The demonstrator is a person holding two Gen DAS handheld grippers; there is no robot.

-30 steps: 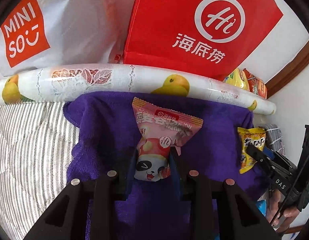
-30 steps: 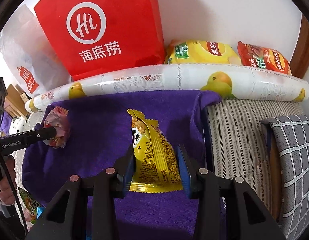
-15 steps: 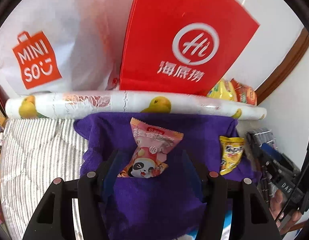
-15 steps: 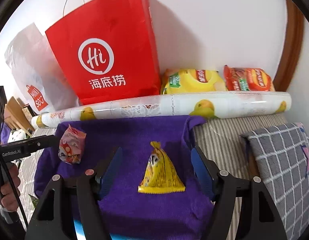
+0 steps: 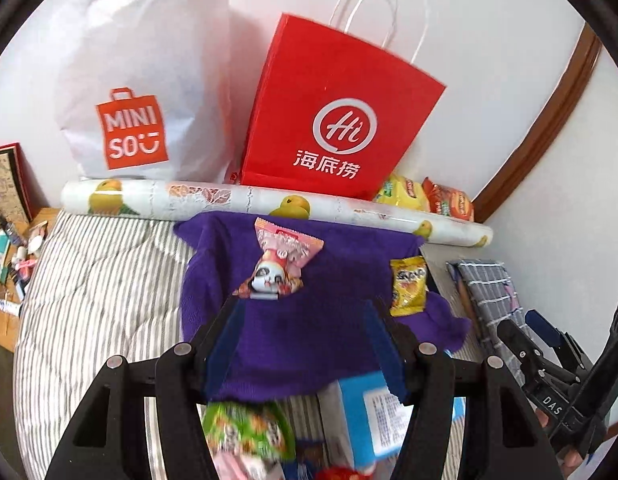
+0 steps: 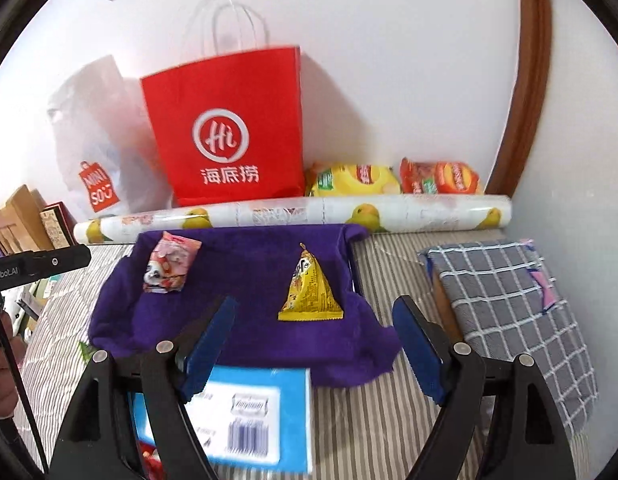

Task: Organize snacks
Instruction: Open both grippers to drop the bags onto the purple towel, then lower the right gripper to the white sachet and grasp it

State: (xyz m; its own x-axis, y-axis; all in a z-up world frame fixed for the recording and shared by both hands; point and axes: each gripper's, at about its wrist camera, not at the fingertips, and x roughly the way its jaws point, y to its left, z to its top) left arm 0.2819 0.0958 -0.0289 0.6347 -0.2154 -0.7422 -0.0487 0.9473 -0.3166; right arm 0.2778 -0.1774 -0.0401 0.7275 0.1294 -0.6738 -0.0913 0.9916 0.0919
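A pink panda snack packet (image 5: 283,262) (image 6: 169,266) lies on the left of a purple cloth (image 5: 309,332) (image 6: 245,280). A yellow snack packet (image 6: 311,290) (image 5: 407,286) lies on the cloth's right side. My left gripper (image 5: 301,308) stands open above the cloth, pulled back from the pink packet, nothing between its blue pads. My right gripper (image 6: 313,304) hangs back from the yellow packet, its jaws opening and empty. A blue-and-white box (image 6: 249,412) (image 5: 369,416) and a green snack bag (image 5: 245,428) sit below the cloth's near edge.
A red paper bag (image 6: 229,132) and a white plastic bag (image 5: 137,80) lean on the wall behind a printed roll (image 6: 309,214). Yellow (image 6: 355,178) and orange (image 6: 441,176) chip bags lie beyond it. A checked cushion (image 6: 505,300) lies at the right on the striped bedding (image 5: 101,280).
Both grippers let go of their packets, opened and drew back and up. The pink and yellow packets now lie on the purple cloth. The box and green bag came into view.
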